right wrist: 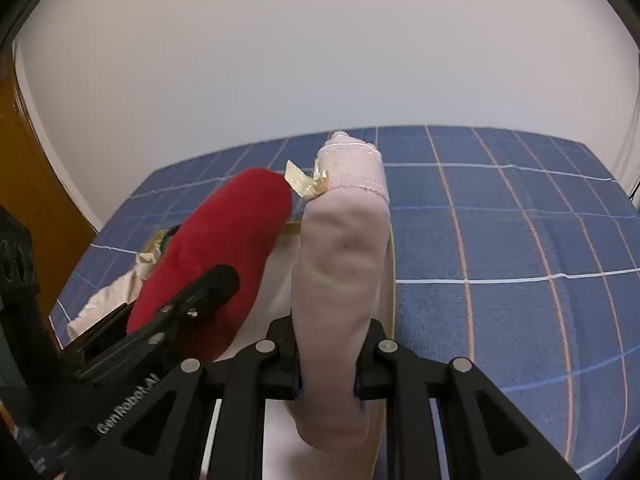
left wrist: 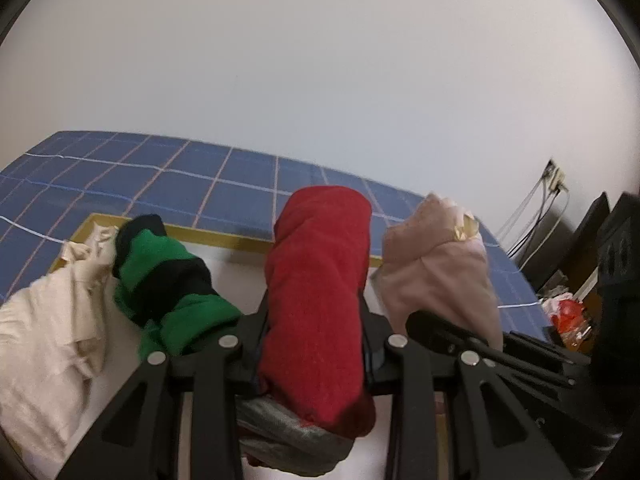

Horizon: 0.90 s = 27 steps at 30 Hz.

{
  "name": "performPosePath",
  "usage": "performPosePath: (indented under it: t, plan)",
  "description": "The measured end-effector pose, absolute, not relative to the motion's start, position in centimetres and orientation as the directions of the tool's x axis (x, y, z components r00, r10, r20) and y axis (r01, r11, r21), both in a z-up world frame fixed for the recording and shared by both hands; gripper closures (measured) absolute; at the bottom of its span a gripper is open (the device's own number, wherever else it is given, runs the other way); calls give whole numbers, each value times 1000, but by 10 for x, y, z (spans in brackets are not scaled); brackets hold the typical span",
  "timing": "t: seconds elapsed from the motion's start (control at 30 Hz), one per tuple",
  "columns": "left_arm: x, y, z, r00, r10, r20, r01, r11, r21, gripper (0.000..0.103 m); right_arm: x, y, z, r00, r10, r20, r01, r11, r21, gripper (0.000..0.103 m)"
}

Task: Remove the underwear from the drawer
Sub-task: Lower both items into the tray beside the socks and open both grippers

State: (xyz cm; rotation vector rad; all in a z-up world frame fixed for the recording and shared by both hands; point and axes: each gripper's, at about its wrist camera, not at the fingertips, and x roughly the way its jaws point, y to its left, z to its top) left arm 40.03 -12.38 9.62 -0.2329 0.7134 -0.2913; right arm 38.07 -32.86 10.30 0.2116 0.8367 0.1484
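Left gripper [left wrist: 316, 344] clamps a rolled red knit underwear bundle [left wrist: 320, 280], whose grey band hangs below the fingers. Seen from the right wrist, the red roll [right wrist: 216, 264] sits at nine o'clock of the pale pink one, close beside it. Right gripper [right wrist: 328, 364] pinches a rolled pale pink underwear piece [right wrist: 344, 280] bearing a small gold ribbon bow [right wrist: 308, 184] at its eleven o'clock. White lettering on the left gripper's frame in the right view is partly readable, ending "Robot.AI". Both rolls are held above a shallow white drawer with a yellow rim [left wrist: 224, 236], which lies on a blue checked bedspread [right wrist: 520, 240]. Inside the drawer, at nine o'clock of the red roll, lie a green-and-black striped roll [left wrist: 172, 280] and crumpled cream cloth [left wrist: 44, 320].
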Motion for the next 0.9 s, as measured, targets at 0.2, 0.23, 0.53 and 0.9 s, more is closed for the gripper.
performPosePath:
  t: [0.2, 0.23, 0.53, 0.9]
  plan:
    - [418, -127, 84, 661, -340, -670, 129, 930, -344, 70, 406, -338, 85, 619, 227, -752, -44, 966, 255, 83]
    - [419, -128, 84, 659, -333, -674, 123, 932, -340, 70, 412, -338, 82, 611, 229, -757, -43, 965, 257, 83]
    - [427, -124, 67, 578, -315, -753, 35, 932, -362, 63, 439, -344, 63, 558, 274, -783, -36, 951, 307, 83]
    - [416, -121, 77, 572, -249, -782, -30, 946, -323, 19, 436, -364, 61, 570, 362, -737, -4, 899, 439, 76]
